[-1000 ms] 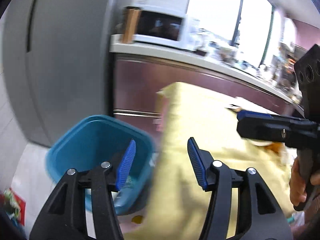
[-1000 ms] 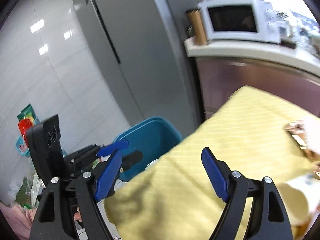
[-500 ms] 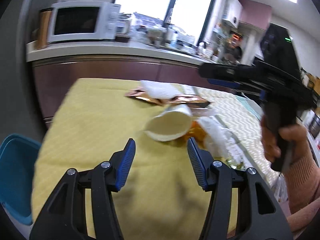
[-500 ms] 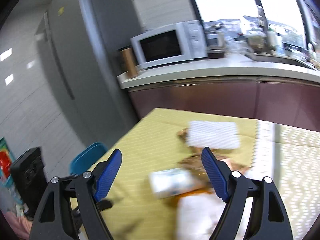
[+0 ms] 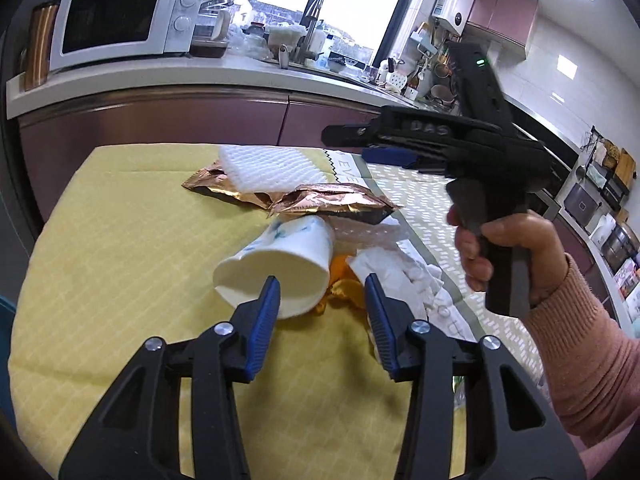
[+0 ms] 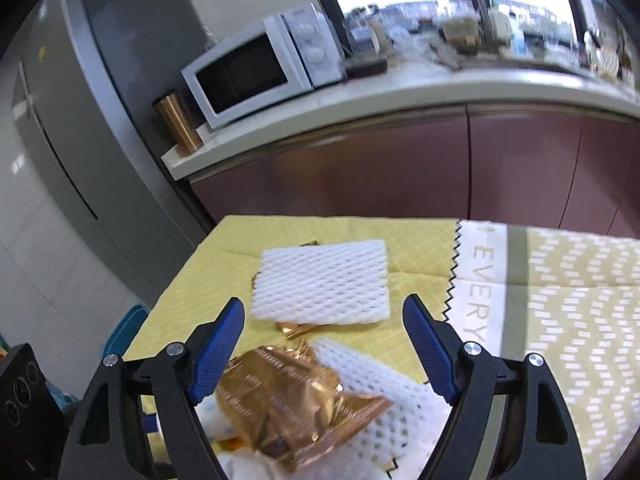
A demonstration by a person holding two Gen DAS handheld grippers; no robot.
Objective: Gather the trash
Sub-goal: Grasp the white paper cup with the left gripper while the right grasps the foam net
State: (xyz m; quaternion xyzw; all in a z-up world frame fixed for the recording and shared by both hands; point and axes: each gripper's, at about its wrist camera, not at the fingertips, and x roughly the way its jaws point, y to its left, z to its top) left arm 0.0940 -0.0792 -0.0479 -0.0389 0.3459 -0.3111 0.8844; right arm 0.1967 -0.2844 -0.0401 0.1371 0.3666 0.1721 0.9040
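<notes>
On the yellow tablecloth [image 5: 120, 248] lies a pile of trash: a white paper cup [image 5: 288, 252] on its side, orange peel [image 5: 344, 292], crumpled tissue [image 5: 400, 272], copper foil wrappers [image 5: 332, 200] and a white foam net [image 5: 264, 168]. My left gripper [image 5: 322, 280] hovers just in front of the cup's mouth. Its jaws are closing, with part of the cup's rim and the peel seen between them, and the pads press on nothing. My right gripper [image 6: 324, 304] hangs open above the foam net [image 6: 324, 280] and a copper wrapper [image 6: 292, 400]. A hand [image 5: 500, 256] holds that gripper [image 5: 348, 146].
A patterned placemat [image 6: 560, 300] covers the table's right side. A blue bin [image 6: 128, 328] stands on the floor off the table's left edge. Behind the table runs a counter with a microwave [image 5: 120, 20] and a copper canister [image 6: 178, 124]. A grey fridge [image 6: 100, 120] stands at the left.
Both views have swung from the blue bin and fridge to the trash on the table. The left jaws have narrowed. The right gripper now hangs over the foam net.
</notes>
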